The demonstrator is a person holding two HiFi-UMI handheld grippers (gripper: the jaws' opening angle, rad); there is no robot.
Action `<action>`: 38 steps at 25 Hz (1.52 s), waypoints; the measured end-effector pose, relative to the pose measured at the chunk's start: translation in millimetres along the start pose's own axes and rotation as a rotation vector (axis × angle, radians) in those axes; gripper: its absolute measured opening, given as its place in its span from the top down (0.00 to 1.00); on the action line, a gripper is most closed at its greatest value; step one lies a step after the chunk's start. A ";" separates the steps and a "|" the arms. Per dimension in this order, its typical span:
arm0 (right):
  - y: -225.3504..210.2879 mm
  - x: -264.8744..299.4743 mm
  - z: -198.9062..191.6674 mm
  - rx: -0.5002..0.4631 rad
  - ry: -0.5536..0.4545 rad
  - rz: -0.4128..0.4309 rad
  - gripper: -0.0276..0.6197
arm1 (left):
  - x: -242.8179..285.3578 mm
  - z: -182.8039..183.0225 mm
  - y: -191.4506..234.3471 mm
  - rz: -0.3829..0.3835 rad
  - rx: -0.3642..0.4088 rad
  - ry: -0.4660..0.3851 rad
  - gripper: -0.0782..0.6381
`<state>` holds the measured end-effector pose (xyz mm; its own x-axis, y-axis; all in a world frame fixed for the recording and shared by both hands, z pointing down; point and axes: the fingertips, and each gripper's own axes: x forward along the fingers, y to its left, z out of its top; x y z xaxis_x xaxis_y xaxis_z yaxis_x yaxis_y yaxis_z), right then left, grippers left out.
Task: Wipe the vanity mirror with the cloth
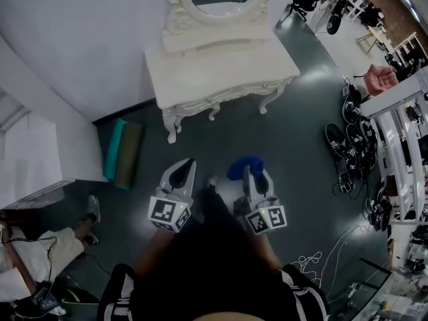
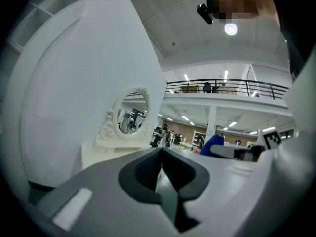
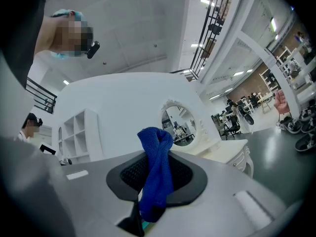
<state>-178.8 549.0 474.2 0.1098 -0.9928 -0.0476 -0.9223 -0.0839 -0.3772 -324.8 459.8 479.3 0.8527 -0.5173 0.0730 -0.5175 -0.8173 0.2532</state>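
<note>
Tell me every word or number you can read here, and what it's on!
None can be read.
The cube on the left gripper and the one on the right gripper show only black-and-white square patterns, not letters.
The blue cloth in the right tongs and the vanity mirror bear no print.

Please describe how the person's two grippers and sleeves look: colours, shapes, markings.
Both the left tongs and the right tongs have pale grey, wedge-shaped bodies with dark textured pads inside. Each carries a white cube with black square markers. The person wears a black top whose sleeves bear white stripes.
</note>
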 end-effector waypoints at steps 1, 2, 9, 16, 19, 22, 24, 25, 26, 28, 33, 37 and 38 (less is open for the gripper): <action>-6.4 8.9 0.0 0.003 -0.003 0.004 0.85 | 9.5 0.3 3.7 0.004 0.003 -0.001 0.88; -13.0 18.4 0.1 0.006 -0.005 0.008 0.85 | 19.8 0.8 7.4 0.007 0.007 -0.002 0.88; -62.0 80.2 16.6 -0.001 -0.008 0.050 0.85 | 96.6 11.4 19.8 0.044 0.019 -0.012 0.88; -114.8 148.0 39.3 0.004 -0.001 0.103 0.85 | 175.2 30.7 33.2 0.097 0.039 -0.036 0.88; -132.9 166.0 49.8 0.008 -0.007 0.117 0.85 | 192.5 40.7 34.4 0.129 0.040 -0.050 0.88; -144.0 177.4 58.5 0.020 -0.013 0.117 0.85 | 204.5 49.7 34.1 0.143 0.048 -0.053 0.88; -148.1 187.6 61.8 0.026 -0.014 0.117 0.85 | 213.2 56.2 38.1 0.149 0.049 -0.056 0.88; -150.0 195.1 62.7 0.028 -0.014 0.118 0.85 | 219.4 59.7 41.9 0.150 0.049 -0.059 0.88; -152.2 203.4 63.1 0.031 -0.014 0.119 0.85 | 226.5 62.8 46.3 0.151 0.050 -0.061 0.88; -157.2 218.7 63.0 0.035 -0.012 0.118 0.85 | 241.7 66.1 55.0 0.149 0.053 -0.063 0.88; -173.6 255.3 65.0 0.034 -0.016 0.105 0.85 | 285.2 71.3 76.7 0.138 0.046 -0.064 0.88; -180.7 294.9 66.8 0.026 -0.024 0.092 0.85 | 315.8 85.1 106.9 0.134 0.050 -0.077 0.88; -182.2 306.4 67.5 0.024 -0.026 0.089 0.85 | 323.9 88.7 115.2 0.132 0.051 -0.080 0.88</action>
<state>47.9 265.9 465.9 0.0374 -0.9937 -0.1059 -0.9196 0.0072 -0.3927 -114.6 175.6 446.5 0.7699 -0.6377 0.0248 -0.6291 -0.7518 0.1974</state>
